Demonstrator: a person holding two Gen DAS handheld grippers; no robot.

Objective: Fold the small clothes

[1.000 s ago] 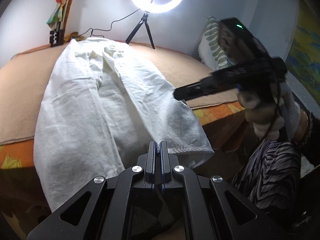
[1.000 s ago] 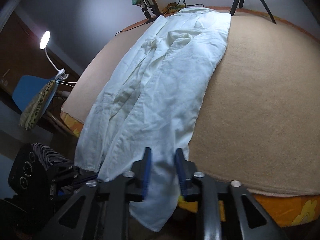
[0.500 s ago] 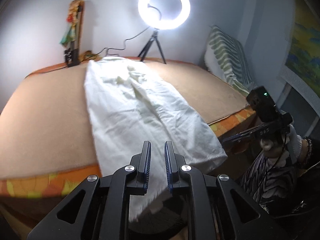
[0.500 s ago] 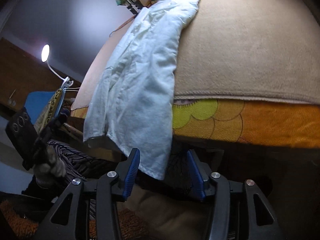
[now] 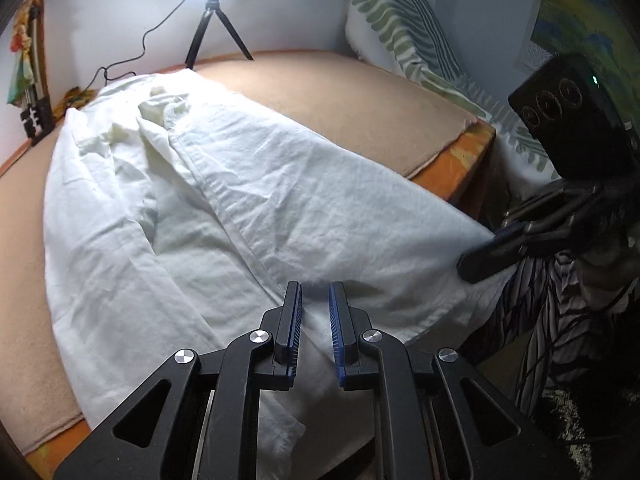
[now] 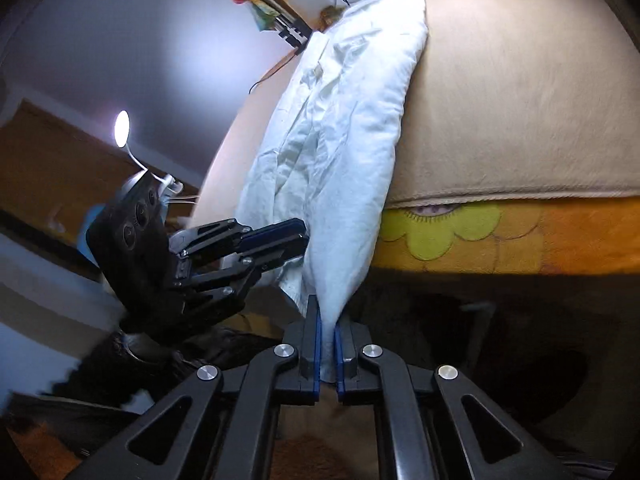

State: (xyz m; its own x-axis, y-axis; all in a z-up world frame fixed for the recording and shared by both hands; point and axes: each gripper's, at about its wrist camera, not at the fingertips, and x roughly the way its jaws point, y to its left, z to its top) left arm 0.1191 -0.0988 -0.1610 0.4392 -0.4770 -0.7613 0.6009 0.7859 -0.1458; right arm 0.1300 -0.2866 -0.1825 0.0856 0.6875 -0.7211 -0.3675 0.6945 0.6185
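1. Both grippers have dropped in on the hem end since half a second ago: the right gripper (image 6: pixel 328 354), wide apart and short of the cloth then, is now pinched shut on the hanging hem of the crumpled white cotton trousers (image 5: pixel 224 208).
2. Over on the other side, the left gripper (image 5: pixel 314 334) has pushed forward too. It hovers over the nearer leg with its blue-padded jaws parted, cloth showing between them but nothing clamped yet.
3. Where's the garment? Stretched lengthwise along the tan blanket-covered bed (image 5: pixel 328 92), waistband bunched at the far end, both leg ends spilling over the near edge.
4. Progress, as I read it: barely begun. No fold is made yet; one corner is secured, and the second still needs grabbing.
5. What's left, I'd say: clamp the left side, lift both hems, carry them up towards the waistband, then flatten and fold again.
6. Surface: the blanket looks soft and fuzzy, over an orange sheet printed with yellow flowers (image 6: pixel 440 232) at the mattress edge.
7. Room: a glowing ring light on a black tripod (image 5: pixel 214 20) stands at the far wall, and a green-and-white striped pillow (image 5: pixel 404 36) leans in the corner.
8. A small gooseneck lamp (image 6: pixel 122 130) burns beyond the bed.
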